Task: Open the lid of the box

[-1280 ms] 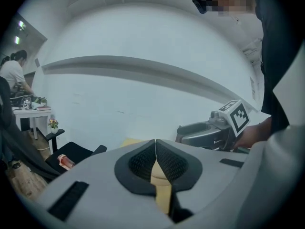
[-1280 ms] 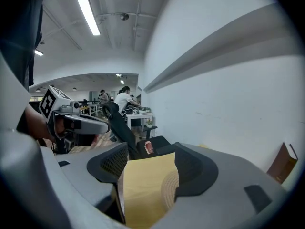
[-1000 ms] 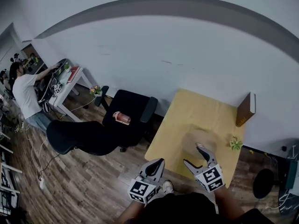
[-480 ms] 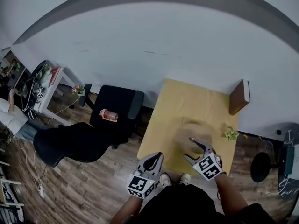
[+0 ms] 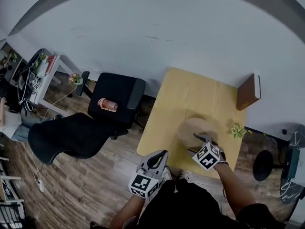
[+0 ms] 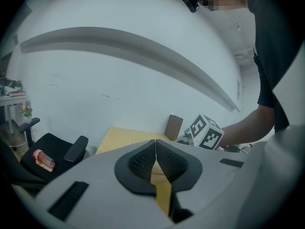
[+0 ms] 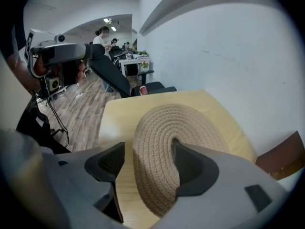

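Straddling the near side of the woven lid (image 7: 190, 123), the right gripper (image 7: 145, 149) has just been spreading its jaws wide, gripping nothing. The box (image 5: 193, 131) sits near the table's (image 5: 190, 89) front edge. The left gripper (image 6: 155, 149), clenched empty, hangs off the front-left corner.

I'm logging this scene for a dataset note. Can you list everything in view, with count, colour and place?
woven box with lid: 1, beige, round, on the table's near half
table: 1, yellow wood, against the wall
book: 1, brown, upright at the table's far right corner by the wall
plant: 1, green, small, at the table's right edge
office chairs: 2, black, left of the table
container: 1, pink, lying on the seat of the chair nearer the wall
desk: 1, white, cluttered, far left
left claw: 1, grey, shut, empty, short of the table
right claw: 1, grey, open, jaws just opening, lid's near part between them, not gripped
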A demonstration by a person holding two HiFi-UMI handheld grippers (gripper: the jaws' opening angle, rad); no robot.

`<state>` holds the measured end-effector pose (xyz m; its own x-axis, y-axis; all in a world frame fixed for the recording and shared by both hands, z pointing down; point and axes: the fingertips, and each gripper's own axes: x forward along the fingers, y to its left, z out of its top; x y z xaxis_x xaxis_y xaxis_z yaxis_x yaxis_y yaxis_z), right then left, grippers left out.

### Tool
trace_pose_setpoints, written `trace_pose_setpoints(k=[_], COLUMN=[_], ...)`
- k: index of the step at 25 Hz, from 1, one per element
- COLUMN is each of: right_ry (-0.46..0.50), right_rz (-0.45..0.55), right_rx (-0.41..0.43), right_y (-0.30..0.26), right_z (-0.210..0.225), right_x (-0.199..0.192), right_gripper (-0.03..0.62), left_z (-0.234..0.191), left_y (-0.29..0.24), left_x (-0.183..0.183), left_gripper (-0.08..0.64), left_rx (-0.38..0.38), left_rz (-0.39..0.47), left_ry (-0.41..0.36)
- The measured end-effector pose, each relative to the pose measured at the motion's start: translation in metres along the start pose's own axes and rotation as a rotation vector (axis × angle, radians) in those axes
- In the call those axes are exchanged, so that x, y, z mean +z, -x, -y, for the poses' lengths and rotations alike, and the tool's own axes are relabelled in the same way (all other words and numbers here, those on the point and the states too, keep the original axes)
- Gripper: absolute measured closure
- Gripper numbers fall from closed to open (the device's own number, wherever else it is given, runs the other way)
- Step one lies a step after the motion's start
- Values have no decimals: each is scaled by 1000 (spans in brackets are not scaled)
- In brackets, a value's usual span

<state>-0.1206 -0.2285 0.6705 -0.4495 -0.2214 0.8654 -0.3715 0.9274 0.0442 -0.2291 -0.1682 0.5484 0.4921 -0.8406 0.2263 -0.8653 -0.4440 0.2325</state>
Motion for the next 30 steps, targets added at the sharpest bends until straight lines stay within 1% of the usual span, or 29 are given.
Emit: trace_pose_setpoints(k=[6,9,11,14,20,26,30], right_ry=[71,95,99,104,109,112,119], right_rz=[-115,-140,-147,-149,-125,-110,-73], right_rx=[14,5,6,5,9,0,-15], right_y=[-25,-29,-29,-29,-27,-18,-4], right_z=[2,3,3,3,0,-3,-6], right_x=[-15,-16,-16,-16,-15,-16,-16], right_gripper=[233,258,264,268,277,281,281], left_z=[-10,-12,-14,-14,-11,-8,-5], left_y=[2,3,4,3,0,-3,-1], left_x=[-10,-12,-11,-11,-7,-2,0], left_gripper=[541,540,540,540,540,541,541], left_rx=[32,41,47,53,40,48,45], left_rz=[-7,-9,-8,-7,1,6,11], left_ry=[13,17,23,24,7,19,27])
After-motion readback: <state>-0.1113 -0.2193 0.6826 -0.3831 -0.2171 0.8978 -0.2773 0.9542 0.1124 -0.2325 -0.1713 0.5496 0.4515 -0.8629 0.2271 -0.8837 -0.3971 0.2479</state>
